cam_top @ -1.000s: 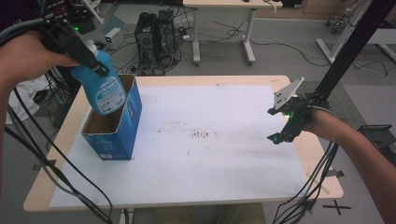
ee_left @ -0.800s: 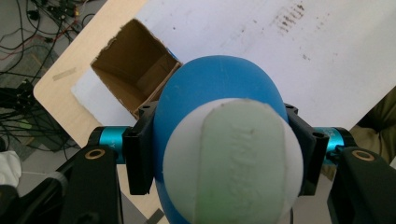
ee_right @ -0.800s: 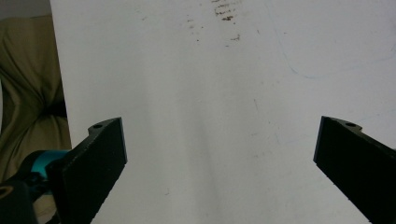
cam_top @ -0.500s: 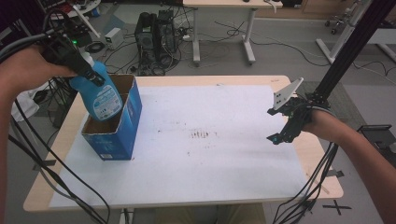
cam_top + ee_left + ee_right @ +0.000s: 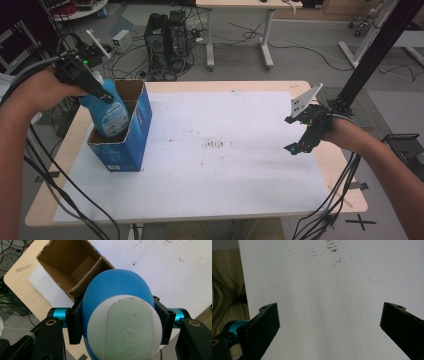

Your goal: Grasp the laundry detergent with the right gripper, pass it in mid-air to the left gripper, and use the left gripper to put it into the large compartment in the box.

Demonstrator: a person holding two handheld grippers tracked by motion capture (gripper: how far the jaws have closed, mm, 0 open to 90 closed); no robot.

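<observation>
Blue plastic bottle with white cap (image 5: 111, 111) sat partly sunk in the far compartment of the open blue cardboard box (image 5: 134, 142), tilted, base down so it would seat upright; my left gripper (image 5: 95, 86) clamped it at the neck, pads on either side, for control; right gripper (image 5: 305, 131) hung spread wide over the white table sheet (image 5: 240, 170), well apart, holding nothing, clear of the work.

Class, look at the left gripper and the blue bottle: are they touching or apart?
Touching. In the left gripper view, the left gripper has both black jaws pressed against the sides of the blue bottle, clamping it just under its white cap.
</observation>
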